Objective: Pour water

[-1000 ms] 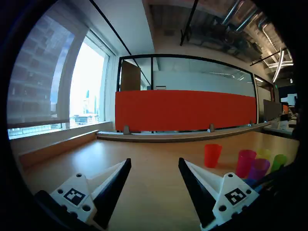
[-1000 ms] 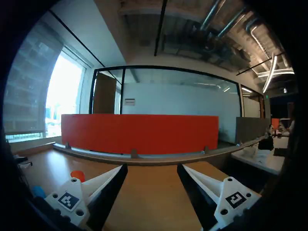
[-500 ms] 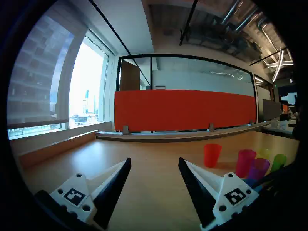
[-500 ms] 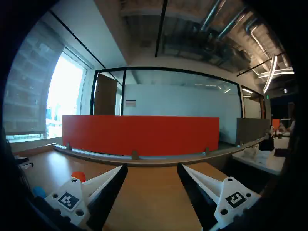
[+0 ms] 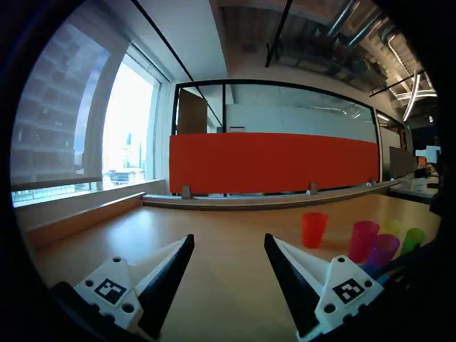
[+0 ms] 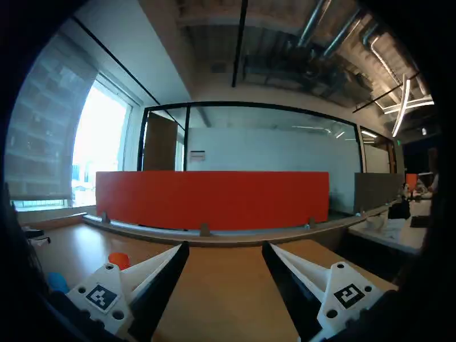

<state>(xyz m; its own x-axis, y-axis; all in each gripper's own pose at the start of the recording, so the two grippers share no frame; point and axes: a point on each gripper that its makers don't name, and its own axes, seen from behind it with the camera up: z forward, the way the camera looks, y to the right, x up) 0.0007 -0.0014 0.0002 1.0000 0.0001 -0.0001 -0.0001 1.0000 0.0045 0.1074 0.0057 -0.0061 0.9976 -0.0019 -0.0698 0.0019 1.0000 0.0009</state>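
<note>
Jaws on both the left gripper (image 5: 228, 237) and right gripper (image 6: 225, 245) gape wide, gripping nothing, over the counter (image 5: 228, 219), where an orange cup (image 5: 314, 229) stands near a pink cup (image 5: 363, 241).

The left gripper (image 5: 228, 237), made of two white plastic fingers (image 5: 134, 279) with black inner faces and a square black-and-white marker on each, is held level and points straight forward. Its jaws are spread wide apart and the tapered tips sit at equal height. The right gripper (image 6: 225, 246), of the same white-and-black build, is in the same pose, with its fingers (image 6: 328, 285) parted wide, tips level and aimed ahead.
</note>
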